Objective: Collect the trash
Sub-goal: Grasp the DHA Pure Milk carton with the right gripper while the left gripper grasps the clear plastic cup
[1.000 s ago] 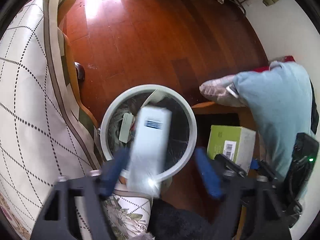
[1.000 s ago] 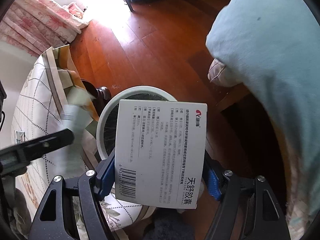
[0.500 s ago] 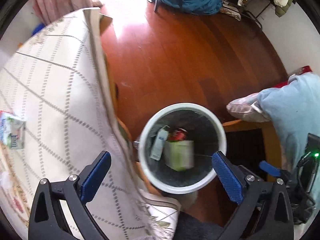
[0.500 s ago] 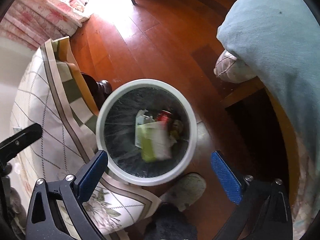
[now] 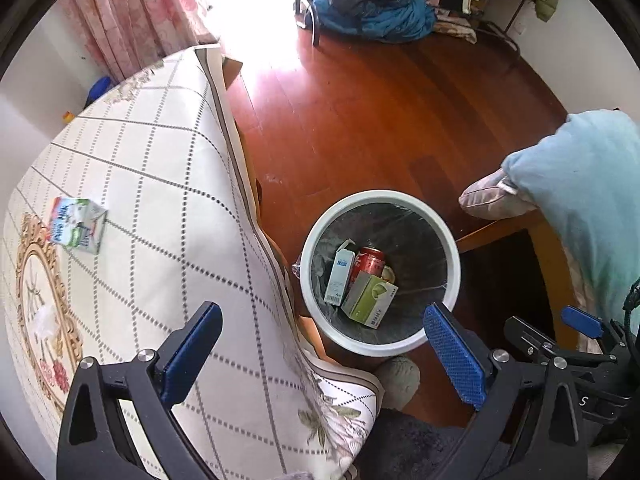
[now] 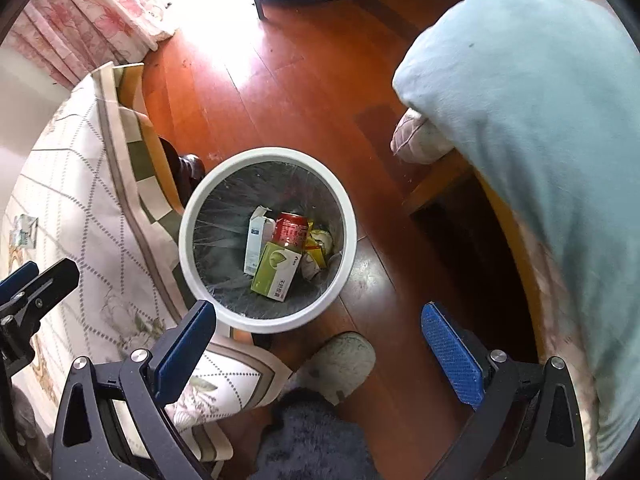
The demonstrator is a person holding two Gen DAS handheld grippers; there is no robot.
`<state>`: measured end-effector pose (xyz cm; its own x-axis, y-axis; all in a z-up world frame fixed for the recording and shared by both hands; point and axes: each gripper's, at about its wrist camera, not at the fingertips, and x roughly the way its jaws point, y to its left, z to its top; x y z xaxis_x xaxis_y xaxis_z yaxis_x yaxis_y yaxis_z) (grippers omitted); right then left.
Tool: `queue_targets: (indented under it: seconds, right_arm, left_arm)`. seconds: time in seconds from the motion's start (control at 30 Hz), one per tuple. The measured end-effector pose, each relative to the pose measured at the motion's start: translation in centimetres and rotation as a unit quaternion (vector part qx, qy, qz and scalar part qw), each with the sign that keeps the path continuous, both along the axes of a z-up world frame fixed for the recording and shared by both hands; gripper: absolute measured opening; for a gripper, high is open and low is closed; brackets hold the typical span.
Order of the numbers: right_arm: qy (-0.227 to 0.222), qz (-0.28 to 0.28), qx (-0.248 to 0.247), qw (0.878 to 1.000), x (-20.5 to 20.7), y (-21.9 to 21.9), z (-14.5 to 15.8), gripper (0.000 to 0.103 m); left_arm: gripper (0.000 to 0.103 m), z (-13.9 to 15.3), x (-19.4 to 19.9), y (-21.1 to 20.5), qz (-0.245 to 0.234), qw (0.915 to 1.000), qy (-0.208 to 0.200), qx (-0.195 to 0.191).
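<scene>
Trash, status at this moment, listed left to right.

Milk carton (image 5: 78, 220): lies on the checked tablecloth (image 5: 160, 184), well apart from the bin; not yet collected. A scrap of clear wrapper (image 5: 44, 322) lies nearer the table's edge; its nature is hard to tell.

Left gripper (image 5: 320, 354): fingers spread wide, nothing between them. A second ago a white box was blurred between its pads over the bin; that box is now inside.

Bin (image 6: 192, 216): white rim, dark liner, on the wooden floor just beside the table. Contents: tall white box (image 6: 256, 246), red can (image 6: 291, 232), green box (image 6: 276, 270), yellow wrappers (image 6: 316, 254).

Right gripper (image 6: 318, 350): fingers likewise parted and empty. The green box it held a second ago now rests on the pile.

Judgement: both drops are complete, both tools are free; the carton on the table looks the likely next pick, nearest the left side.
</scene>
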<state>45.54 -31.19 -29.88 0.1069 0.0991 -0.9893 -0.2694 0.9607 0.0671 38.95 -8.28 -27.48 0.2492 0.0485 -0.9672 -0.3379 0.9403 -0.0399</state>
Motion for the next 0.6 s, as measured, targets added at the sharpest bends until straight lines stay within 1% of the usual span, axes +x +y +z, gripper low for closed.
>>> queue_targets:
  seconds: [0.27, 0.4, 0.53, 0.6]
  right_arm:
    - [-0.044, 0.01, 0.014, 0.999, -2.9, 0.2, 5.9, 0.103]
    - [-0.061, 0.019, 0.028, 0.998, -4.3, 1.1, 8.8, 0.103]
    - [-0.061, 0.031, 0.054, 0.996, -5.5, 3.1, 10.9, 0.103]
    - [-0.058, 0.046, 0.068, 0.995, -6.1, 5.0, 11.7, 0.103]
  left_arm:
    - [0.103, 4.7, -3.6, 0.3, 0.015, 0.9988, -0.044, 0.016]
    - [0.103, 7.0, -5.6, 1.4, 0.029, 0.9972, -0.065, 0.025]
    - [0.103, 8.8, -8.2, 4.2, 0.065, 0.9943, -0.079, 0.031]
    - [0.103, 9.4, -10.0, 6.9, 0.102, 0.9905, -0.085, 0.037]
